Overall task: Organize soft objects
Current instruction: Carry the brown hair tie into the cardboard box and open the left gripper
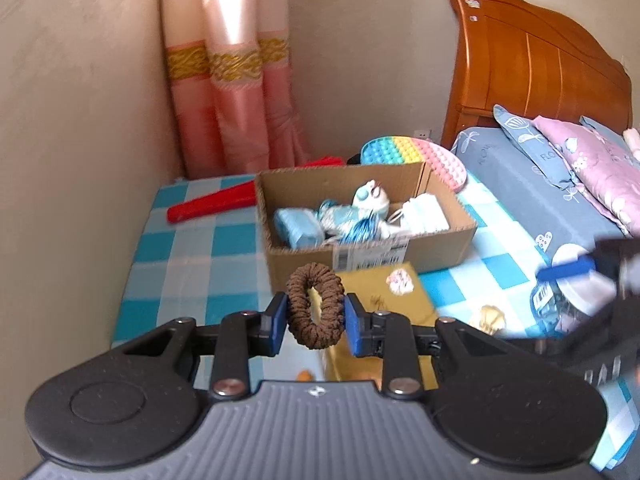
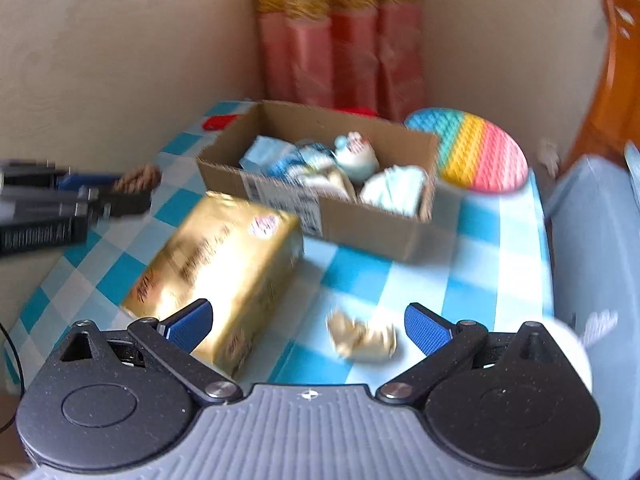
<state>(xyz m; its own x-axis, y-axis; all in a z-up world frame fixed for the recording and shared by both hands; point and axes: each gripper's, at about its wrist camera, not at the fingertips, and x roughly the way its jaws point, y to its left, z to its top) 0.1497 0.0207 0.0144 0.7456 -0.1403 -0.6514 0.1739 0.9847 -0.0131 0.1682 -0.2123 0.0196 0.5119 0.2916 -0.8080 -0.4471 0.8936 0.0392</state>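
Brown knitted hair scrunchie [image 1: 315, 306] is hanging pinched between the left gripper [image 1: 315, 318] pads, lifted above the checked blue cloth [image 1: 192, 264], probably so it is clearing the open cardboard box [image 1: 436, 246] wall where soft toys are collecting. Right gripper [image 2: 308, 326] is hovering spread wide, holding nothing, near a crumpled cream wad [image 2: 362, 338].

A brown ribbed scrunchie [image 1: 316, 306] is hanging upright, lifted, in front of the open cardboard box [image 1: 440, 246] that is holding pale blue soft items [image 1: 298, 227].
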